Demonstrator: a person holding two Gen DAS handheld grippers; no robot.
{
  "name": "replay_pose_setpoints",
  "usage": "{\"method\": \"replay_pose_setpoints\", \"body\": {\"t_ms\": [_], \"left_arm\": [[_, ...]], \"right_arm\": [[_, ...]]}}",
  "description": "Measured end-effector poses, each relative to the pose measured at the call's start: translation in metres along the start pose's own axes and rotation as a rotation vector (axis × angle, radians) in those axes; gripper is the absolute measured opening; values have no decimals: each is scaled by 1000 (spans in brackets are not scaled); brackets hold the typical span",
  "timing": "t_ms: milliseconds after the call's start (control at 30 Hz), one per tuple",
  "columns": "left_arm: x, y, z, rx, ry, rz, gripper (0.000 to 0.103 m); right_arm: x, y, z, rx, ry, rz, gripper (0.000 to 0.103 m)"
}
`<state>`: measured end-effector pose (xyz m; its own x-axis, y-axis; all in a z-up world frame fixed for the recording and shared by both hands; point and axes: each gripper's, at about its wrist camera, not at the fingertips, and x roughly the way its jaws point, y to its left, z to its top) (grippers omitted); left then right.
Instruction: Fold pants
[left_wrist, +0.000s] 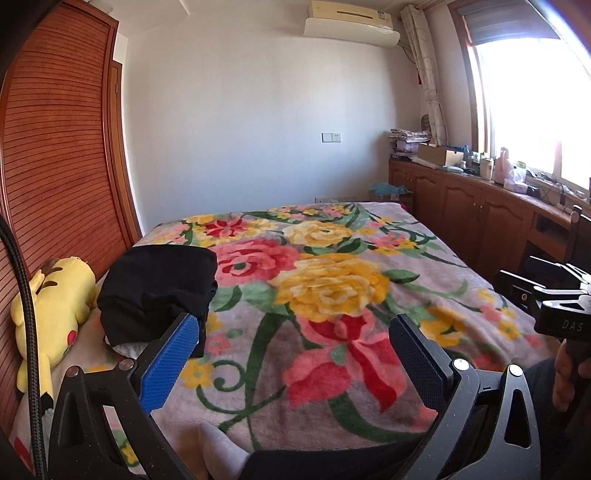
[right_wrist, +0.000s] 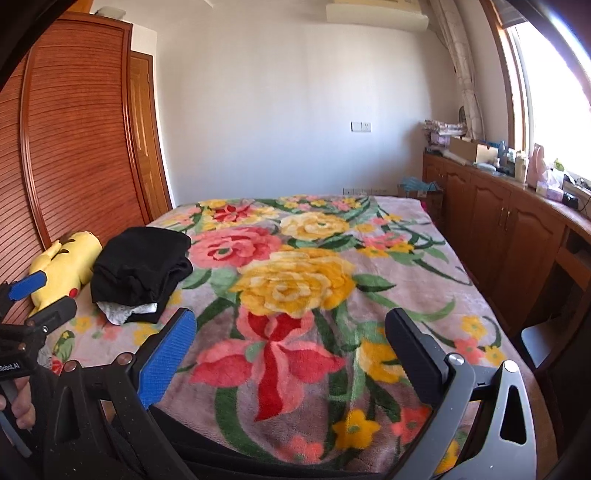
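Black pants (left_wrist: 157, 286), already folded into a thick bundle, lie on the left side of the floral blanket (left_wrist: 332, 280), just beside a yellow plush toy (left_wrist: 55, 314) that rests against the wooden wardrobe (left_wrist: 55, 147); a bit of white cloth (right_wrist: 122, 312) peeks from under the bundle. Left gripper (left_wrist: 293, 354) hangs over the near blanket edge, jaws spread wide, holding nothing. Right gripper (right_wrist: 290, 350) likewise: jaws wide apart, empty, well clear of the pants.
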<state>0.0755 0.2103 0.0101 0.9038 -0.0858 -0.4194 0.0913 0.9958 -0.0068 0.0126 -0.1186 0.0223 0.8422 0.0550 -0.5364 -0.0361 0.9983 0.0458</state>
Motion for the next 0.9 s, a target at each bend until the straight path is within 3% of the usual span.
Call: {"method": "replay_pose_setpoints", "body": {"t_ms": [333, 633, 900], "left_arm": [[43, -3, -9, -29, 26, 23, 103], [31, 2, -16, -44, -23, 27, 103], [27, 3, -21, -49, -26, 30, 103]], "right_arm": [[39, -7, -11, 2, 25, -15, 102], [29, 3, -11, -57, -46, -56, 102], [30, 2, -12, -53, -42, -57, 102]]}}
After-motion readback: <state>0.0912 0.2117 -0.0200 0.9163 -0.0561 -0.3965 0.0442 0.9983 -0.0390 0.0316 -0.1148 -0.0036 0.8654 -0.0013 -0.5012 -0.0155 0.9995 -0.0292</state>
